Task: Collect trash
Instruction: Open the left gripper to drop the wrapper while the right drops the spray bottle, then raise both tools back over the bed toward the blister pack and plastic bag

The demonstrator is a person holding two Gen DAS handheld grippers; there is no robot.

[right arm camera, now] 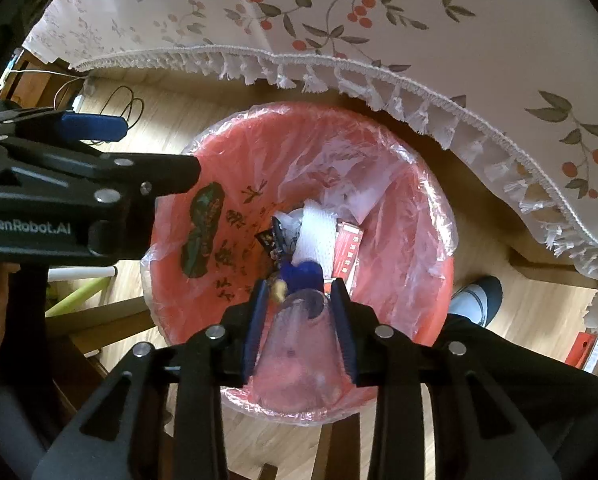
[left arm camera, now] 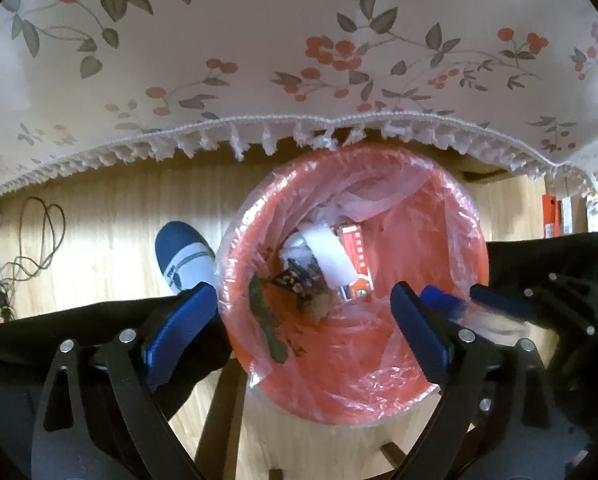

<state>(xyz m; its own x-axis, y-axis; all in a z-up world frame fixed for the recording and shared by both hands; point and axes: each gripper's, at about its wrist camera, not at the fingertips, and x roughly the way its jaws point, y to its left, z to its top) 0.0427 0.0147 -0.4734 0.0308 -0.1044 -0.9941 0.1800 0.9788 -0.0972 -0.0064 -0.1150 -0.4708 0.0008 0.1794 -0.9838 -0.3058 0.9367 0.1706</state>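
Both grippers hang over the red bin (left arm camera: 451, 216) lined with clear plastic beside the tablecloth (left arm camera: 259, 40): the left gripper (left arm camera: 303, 320) gapes empty, the right gripper (right arm camera: 301, 324) clenches a clear bottle (right arm camera: 299, 344) with a blue cap above the trash inside.

Bin (left arm camera: 451, 360): red-orange, clear plastic liner, dark green markings on inner wall. Tablecloth (left arm camera: 259, 40): white, red berries, grey-green leaves, white fringe. Floor (left arm camera: 99, 240): pale wood grain. Gripper pads (left arm camera: 179, 328): blue; frames black. Held bottle (right arm camera: 299, 344): clear, blue cap. Shoe (left arm camera: 183, 256): navy and white.
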